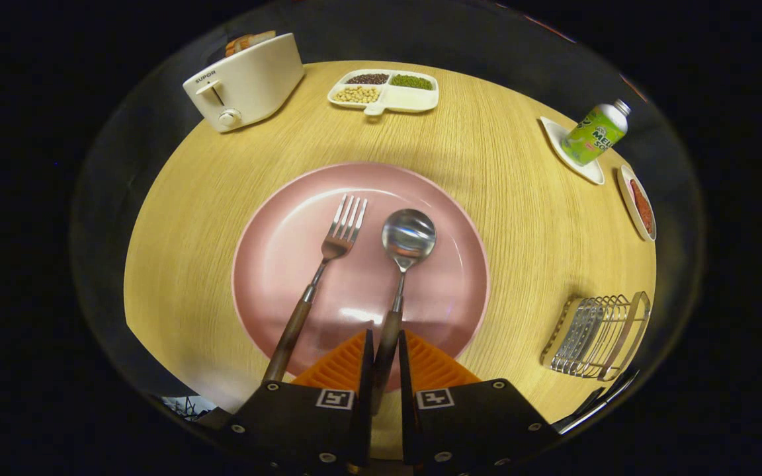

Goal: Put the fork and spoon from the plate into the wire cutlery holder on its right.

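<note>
A pink plate (275, 258) lies in the middle of the round wooden table. On it rest a fork (335, 244) and, to its right, a spoon (408, 237), both with brown wooden handles pointing back toward me. My gripper (386, 336) hovers over the plate's near rim, and its fingers (368, 357) have closed on the spoon's handle from both sides. The fork's handle runs just left of the fingers, untouched. The wire cutlery holder (598, 337) stands on the table to the right of the plate, with nothing in it.
A white toaster (245, 82) stands at the far left. A divided white dish of beans (384, 91) sits at the far middle. At the far right, a green bottle (594, 134) rests on a white saucer beside a small dish (639, 201) of red stuff.
</note>
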Demonstrator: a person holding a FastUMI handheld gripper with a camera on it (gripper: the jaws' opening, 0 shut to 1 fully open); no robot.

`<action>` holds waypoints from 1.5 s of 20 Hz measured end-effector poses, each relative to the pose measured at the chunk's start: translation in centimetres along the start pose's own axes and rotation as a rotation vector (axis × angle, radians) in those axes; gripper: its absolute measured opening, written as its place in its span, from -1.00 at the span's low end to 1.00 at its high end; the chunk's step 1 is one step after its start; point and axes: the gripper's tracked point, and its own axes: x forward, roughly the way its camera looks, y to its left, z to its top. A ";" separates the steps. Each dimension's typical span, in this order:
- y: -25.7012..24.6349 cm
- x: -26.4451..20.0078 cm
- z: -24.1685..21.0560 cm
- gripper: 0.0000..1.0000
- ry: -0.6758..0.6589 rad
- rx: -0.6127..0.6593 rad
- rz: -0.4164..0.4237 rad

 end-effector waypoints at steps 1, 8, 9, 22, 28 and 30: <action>-0.1 0.0 0.1 -0.64 0.008 0.013 -0.002; 0.4 -1.0 0.3 -0.89 -0.008 0.064 0.089; 0.0 -1.5 0.5 -0.89 -0.031 0.061 0.086; -11.5 -11.2 -2.4 -0.89 -0.180 0.225 0.014; -17.4 -12.9 -5.4 -0.89 -0.124 0.288 -0.035; -18.3 -12.9 -6.3 -0.89 -0.088 0.302 -0.024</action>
